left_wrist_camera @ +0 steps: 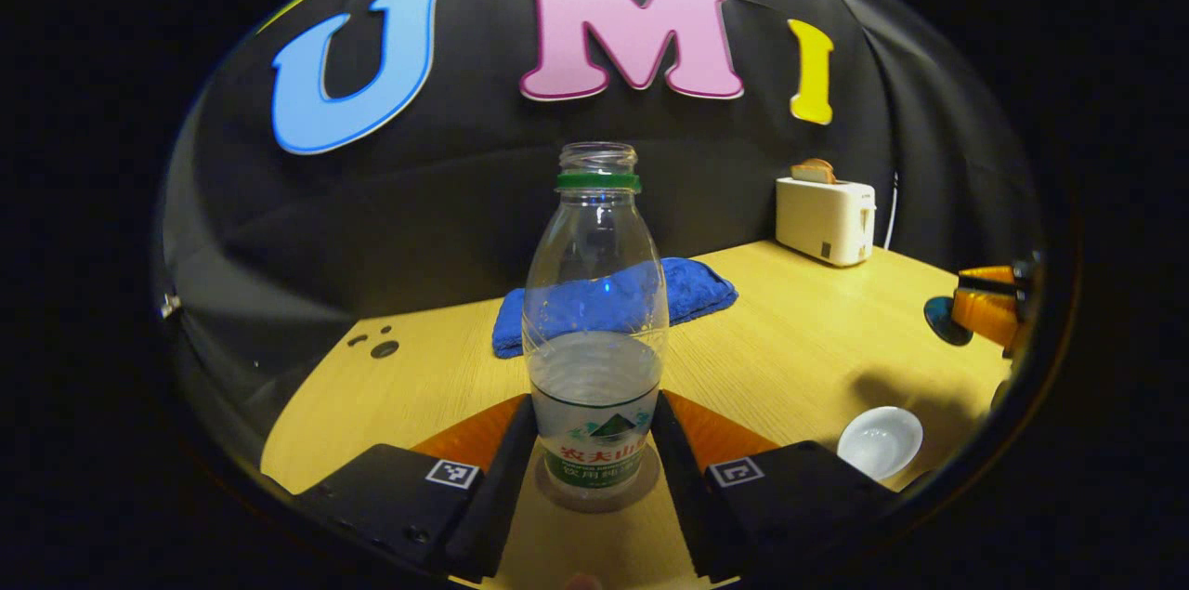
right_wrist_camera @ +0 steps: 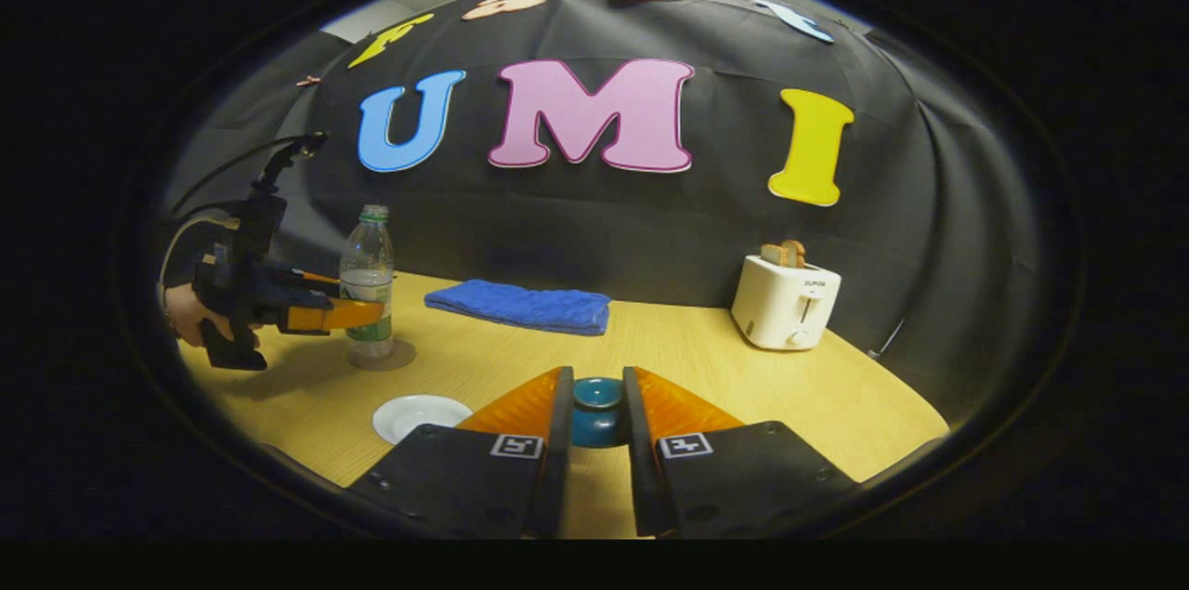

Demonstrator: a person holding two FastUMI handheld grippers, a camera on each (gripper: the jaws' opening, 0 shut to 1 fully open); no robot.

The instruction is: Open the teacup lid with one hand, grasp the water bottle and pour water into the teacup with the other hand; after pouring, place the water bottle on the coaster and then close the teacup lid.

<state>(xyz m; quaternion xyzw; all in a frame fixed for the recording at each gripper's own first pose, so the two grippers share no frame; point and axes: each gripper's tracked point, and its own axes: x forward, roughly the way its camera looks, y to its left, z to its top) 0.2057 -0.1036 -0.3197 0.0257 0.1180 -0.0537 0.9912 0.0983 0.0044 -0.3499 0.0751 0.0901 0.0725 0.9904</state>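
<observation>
Left gripper view: the water bottle (left_wrist_camera: 595, 321), uncapped and partly filled, stands upright at centre frame on a round coaster (left_wrist_camera: 594, 490) on the wooden table (left_wrist_camera: 799, 348). The left gripper (left_wrist_camera: 594, 469) brackets the bottle's labelled lower part, jaws narrow, one finger on each side, touching or nearly so; cannot tell if they press. A blue towel (left_wrist_camera: 692, 288) lies behind the bottle, a white toaster (left_wrist_camera: 825, 218) w/ bread sits upper right, a white saucer (left_wrist_camera: 880, 441) lower right. At the right edge, part of the right gripper (left_wrist_camera: 989, 311) shows in orange.

Right gripper view: the right gripper (right_wrist_camera: 596, 423) at bottom centre has jaws narrow around a teal teacup lid (right_wrist_camera: 597, 395); fingers sit right beside the knob, grip not certain. The teacup under it is mostly hidden. At mid-left, a hand (right_wrist_camera: 190, 316) holds the left gripper (right_wrist_camera: 358, 313) at the bottle (right_wrist_camera: 368, 279), upright on its coaster (right_wrist_camera: 383, 356). Saucer (right_wrist_camera: 420, 415) lower left, towel (right_wrist_camera: 520, 306) centre, toaster (right_wrist_camera: 786, 300) right of centre, all on the table (right_wrist_camera: 743, 386).
</observation>
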